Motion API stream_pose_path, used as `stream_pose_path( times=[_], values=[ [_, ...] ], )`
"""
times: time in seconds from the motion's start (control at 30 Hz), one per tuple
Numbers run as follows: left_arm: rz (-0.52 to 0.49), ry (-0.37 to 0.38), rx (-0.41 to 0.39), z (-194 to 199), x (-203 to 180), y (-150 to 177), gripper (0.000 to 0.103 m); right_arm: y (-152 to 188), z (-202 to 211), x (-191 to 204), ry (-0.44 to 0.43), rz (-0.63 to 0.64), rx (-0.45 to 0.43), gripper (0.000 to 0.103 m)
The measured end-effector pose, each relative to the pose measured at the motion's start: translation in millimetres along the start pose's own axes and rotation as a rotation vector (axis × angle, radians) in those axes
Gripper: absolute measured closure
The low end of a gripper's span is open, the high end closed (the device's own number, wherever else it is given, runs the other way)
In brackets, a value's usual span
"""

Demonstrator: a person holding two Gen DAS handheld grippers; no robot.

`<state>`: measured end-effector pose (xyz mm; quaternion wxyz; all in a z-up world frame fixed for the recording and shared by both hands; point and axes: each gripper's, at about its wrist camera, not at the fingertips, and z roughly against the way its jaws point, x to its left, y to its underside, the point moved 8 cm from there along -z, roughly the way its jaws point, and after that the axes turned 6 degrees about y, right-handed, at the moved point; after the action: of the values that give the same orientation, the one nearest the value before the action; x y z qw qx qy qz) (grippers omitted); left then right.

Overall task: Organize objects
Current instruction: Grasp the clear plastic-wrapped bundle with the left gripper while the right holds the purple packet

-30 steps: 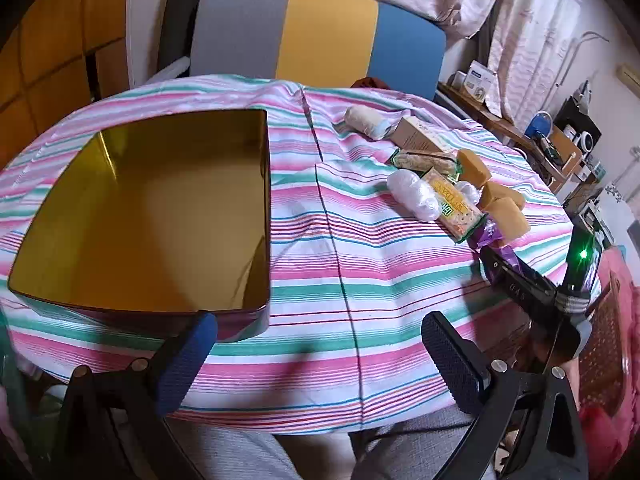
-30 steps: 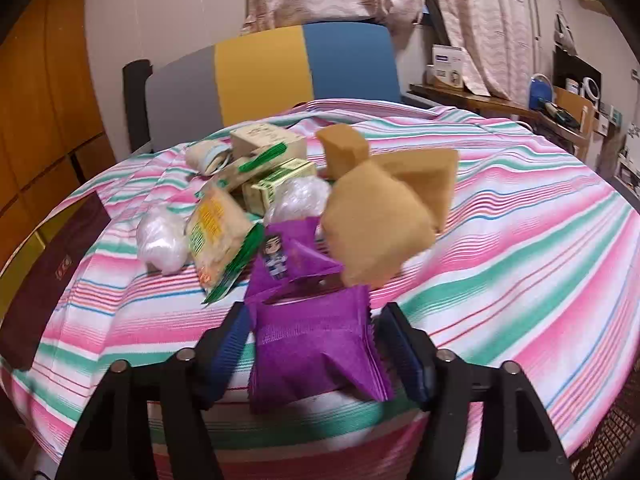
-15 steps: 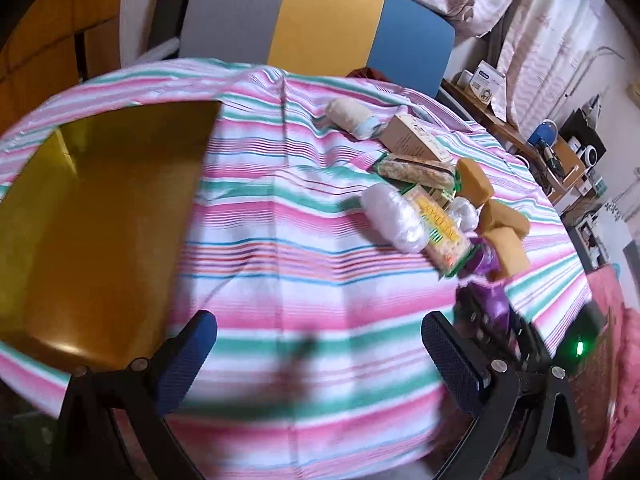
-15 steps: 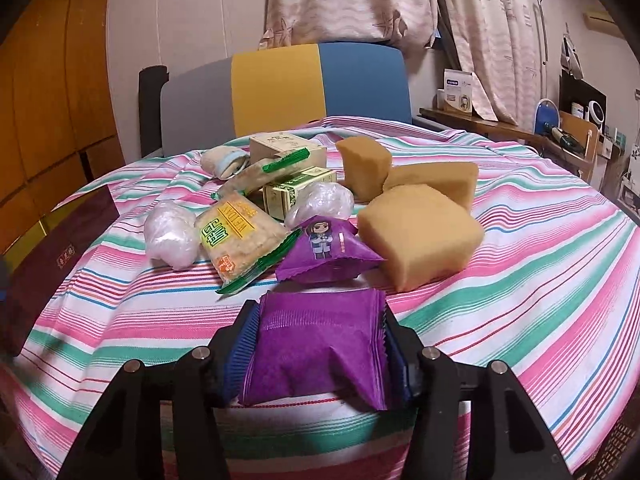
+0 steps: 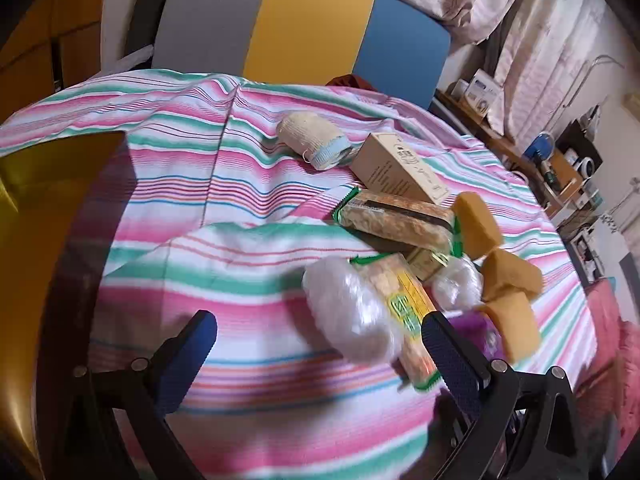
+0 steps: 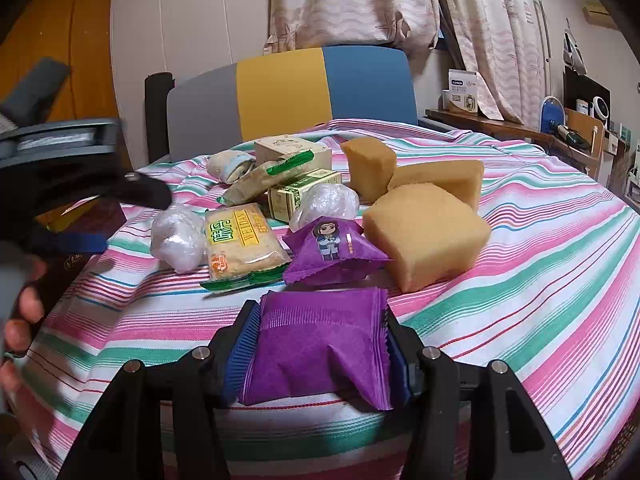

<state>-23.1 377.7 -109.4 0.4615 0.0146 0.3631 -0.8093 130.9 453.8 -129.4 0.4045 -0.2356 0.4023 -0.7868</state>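
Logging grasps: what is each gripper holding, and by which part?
Right gripper is clamped on the purple packet by its two side edges. Left gripper is open and holds nothing.

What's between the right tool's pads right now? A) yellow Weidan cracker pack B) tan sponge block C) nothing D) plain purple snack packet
D: in the right wrist view the right tool has both pads pressed against the purple snack packet, lying on the striped tablecloth.

Purple packet, tan sponges, pink/green/white striped cloth, gold tin.
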Motion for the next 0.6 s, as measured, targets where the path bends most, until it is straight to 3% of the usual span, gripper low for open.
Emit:
stream_pose_path(
  times=[0.13,0.3,0.37,0.43,0.6],
  values=[
    [-0.069,-0.027,0.010,-16.2,-9.8,-3.4,0.002,0.3,0.0,0.3,-0.005,-0.003,-0.003,0.045],
    [0.007,-0.028,-0.008,-24.7,5.7,3.3,0.021,0.1,-0.5,-0.8,-0.012,-0.007,-0.006,0.045],
    [0.036,-0.022,0.016,-31.1,15.1,10.1,0.036,0.3,-0.5,-0.8,-0.012,-0.007,-0.008,0.045],
    [-0.016,-0.039,-0.001,-29.3,16.1,13.4,0.045,0.1,-0.6,-0.8,-0.013,-0.007,-0.010,0.045],
    [-0.077,-0.014,-0.027,-27.0,15.1,18.6,0.050,-0.2,-1.1,-0.7,-0.010,-0.004,-0.010,0.045]
  ],
)
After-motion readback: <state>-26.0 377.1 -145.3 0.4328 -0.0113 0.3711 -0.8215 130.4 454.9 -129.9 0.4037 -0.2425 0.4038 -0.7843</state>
